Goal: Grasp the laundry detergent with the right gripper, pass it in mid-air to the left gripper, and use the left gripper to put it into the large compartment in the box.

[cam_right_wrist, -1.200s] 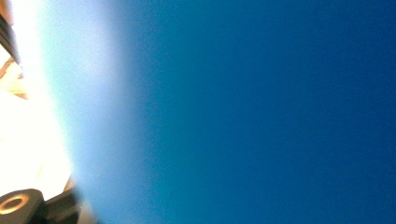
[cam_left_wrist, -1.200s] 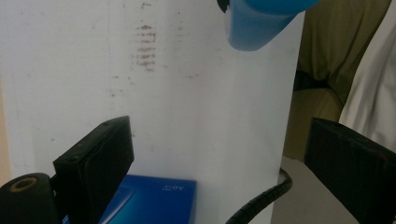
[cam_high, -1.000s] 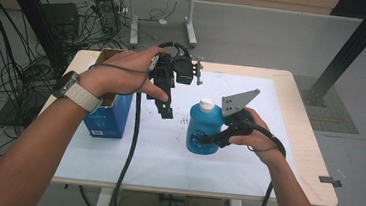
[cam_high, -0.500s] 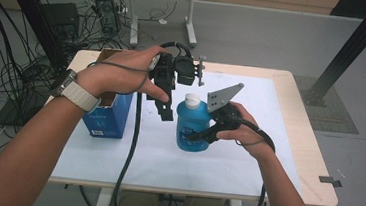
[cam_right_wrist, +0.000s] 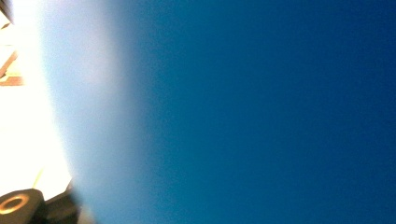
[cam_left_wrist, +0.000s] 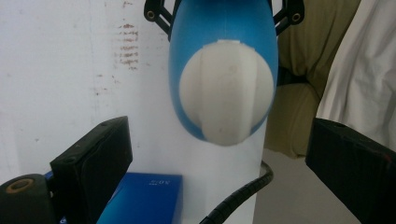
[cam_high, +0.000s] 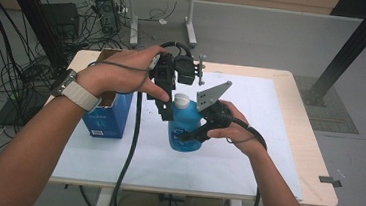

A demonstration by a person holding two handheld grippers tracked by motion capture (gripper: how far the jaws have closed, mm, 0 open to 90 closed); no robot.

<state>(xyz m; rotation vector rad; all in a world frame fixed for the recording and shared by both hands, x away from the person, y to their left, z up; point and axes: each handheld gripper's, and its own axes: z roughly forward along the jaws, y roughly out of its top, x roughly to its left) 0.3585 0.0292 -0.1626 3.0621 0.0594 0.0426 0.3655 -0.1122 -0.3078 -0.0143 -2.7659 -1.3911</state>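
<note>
Two tools are working: my right tool (cam_high: 188, 133) is squeezing the blue bottle (cam_high: 185, 128), hiding its own tips; my left tool (cam_high: 166, 110) is hanging apart above the white cap (cam_left_wrist: 226, 91).

Right gripper view: the blue bottle (cam_right_wrist: 243, 112) sits so close it's a smear of colour, no label or edge readable, and the right tongs' jaws are lost behind it, bar one blurred corner at the bottom left. High view: the right tongs (cam_high: 194, 130) press into the bottle's side, tips hidden by its body and the hand (cam_high: 234, 127). The left tongs (cam_high: 166, 112) hang down by the white cap (cam_high: 181, 101), hiding part of it. Left gripper view: bottle cut off at the top edge, blue box (cam_left_wrist: 140, 198) cut off at the bottom, its print too small to read.
</note>
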